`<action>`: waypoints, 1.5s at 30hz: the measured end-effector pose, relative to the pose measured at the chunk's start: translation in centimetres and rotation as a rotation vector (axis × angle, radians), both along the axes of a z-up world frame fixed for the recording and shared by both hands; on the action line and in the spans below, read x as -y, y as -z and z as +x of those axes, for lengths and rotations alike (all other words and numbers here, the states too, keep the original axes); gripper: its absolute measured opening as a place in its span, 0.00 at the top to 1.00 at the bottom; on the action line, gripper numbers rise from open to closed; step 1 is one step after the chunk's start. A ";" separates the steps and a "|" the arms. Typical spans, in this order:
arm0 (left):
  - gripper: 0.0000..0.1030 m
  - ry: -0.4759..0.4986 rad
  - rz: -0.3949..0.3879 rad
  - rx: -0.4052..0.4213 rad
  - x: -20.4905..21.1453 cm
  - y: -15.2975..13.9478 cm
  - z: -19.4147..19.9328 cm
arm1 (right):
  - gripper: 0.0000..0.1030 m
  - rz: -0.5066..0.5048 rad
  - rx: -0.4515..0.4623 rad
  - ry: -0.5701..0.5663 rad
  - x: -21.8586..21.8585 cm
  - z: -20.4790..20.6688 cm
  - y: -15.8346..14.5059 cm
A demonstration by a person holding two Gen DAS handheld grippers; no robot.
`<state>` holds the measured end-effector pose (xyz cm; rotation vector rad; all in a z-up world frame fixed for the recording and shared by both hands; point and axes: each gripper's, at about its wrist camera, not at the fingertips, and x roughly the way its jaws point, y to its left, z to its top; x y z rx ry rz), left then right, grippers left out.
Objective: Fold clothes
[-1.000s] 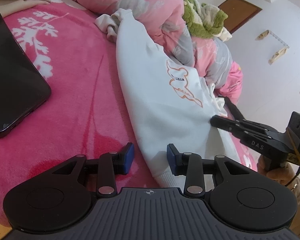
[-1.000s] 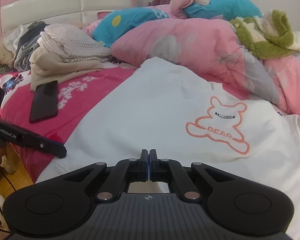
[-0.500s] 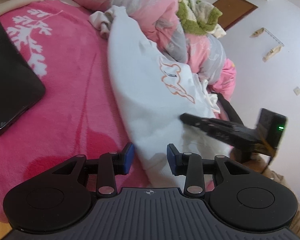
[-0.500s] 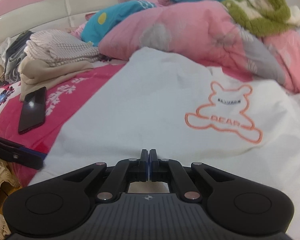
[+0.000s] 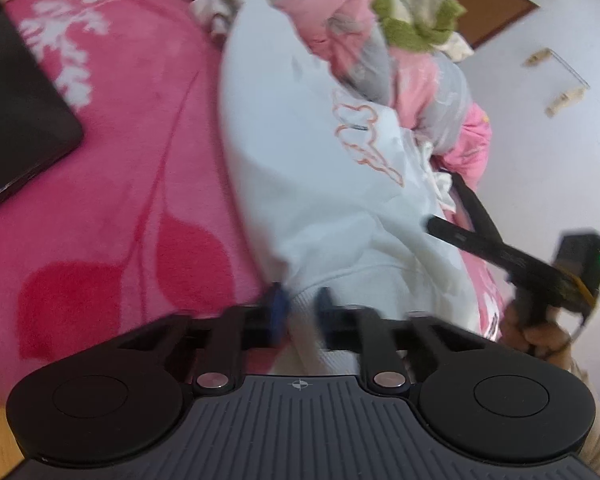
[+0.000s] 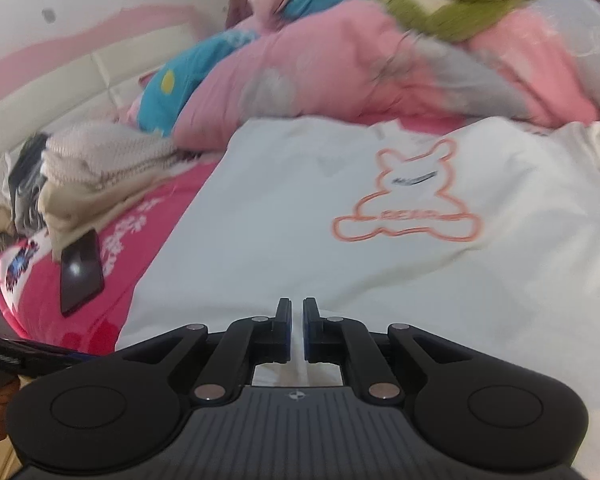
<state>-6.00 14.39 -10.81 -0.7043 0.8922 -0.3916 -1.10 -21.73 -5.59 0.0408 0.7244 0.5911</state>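
**White sweatshirt spread at the bed's near edge, both grippers at its hem**

The white sweatshirt (image 6: 340, 208) lies spread across the pink bed (image 5: 112, 184), bear print up, its ribbed hem at the near edge and its top end running up against the heap of pink quilt (image 6: 340, 64) along the far side. No crease or doubled layer shows across the body from either view.

My left gripper (image 5: 298, 306) is part open, its jaws either side of the hem's corner; the picture is blurred there and I can't tell whether the pads touch the cloth. My right gripper (image 6: 297, 320) stands with only a narrow slit between its jaws, low over the hem; white cloth shows through that slit, but I can't tell whether any of it is pinched.

I judge the step in hand to be taking the hem at two points. Next comes a firm pinch on the rib at both corners, then lifting evenly so the soft fabric doesn't sag or drag sideways.

No container is in view. A stack of folded knitwear (image 6: 100, 160) sits towards the headboard, and a black phone (image 6: 80, 276) lies on the bed beside the sweatshirt, clear of it.
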 end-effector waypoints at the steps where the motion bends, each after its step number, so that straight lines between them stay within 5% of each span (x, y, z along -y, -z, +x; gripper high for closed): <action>1: 0.96 -0.007 -0.004 -0.009 -0.2 -0.4 -0.1 | 0.91 0.005 0.008 0.017 0.7 -0.4 -0.3; 11: 0.92 0.017 0.064 0.011 -0.1 -0.7 0.0 | 0.76 -0.096 0.094 0.191 8.9 -2.9 -1.7; 15: 0.89 0.023 0.062 0.015 -0.3 -0.3 0.1 | 0.57 -0.209 0.063 0.134 9.9 -3.0 -0.6; 24: 0.89 0.037 0.046 0.021 -0.8 0.7 0.4 | 0.57 -0.365 0.107 0.153 10.7 -1.7 0.6; 32: 0.88 0.053 0.026 0.016 -1.0 1.1 0.9 | 0.45 -0.343 -0.046 0.143 13.7 -0.1 2.6; 34: 0.88 0.054 0.030 0.019 -1.0 1.0 0.9 | 0.46 -0.339 -0.056 0.150 14.0 0.1 3.2; 38: 0.88 0.057 0.038 0.025 -0.9 1.0 0.8 | 0.95 -0.294 -0.044 0.183 14.4 0.4 3.0; 45: 0.88 0.068 0.061 0.037 -0.6 0.5 0.8 | 0.98 -0.326 0.056 0.207 13.5 -0.4 1.3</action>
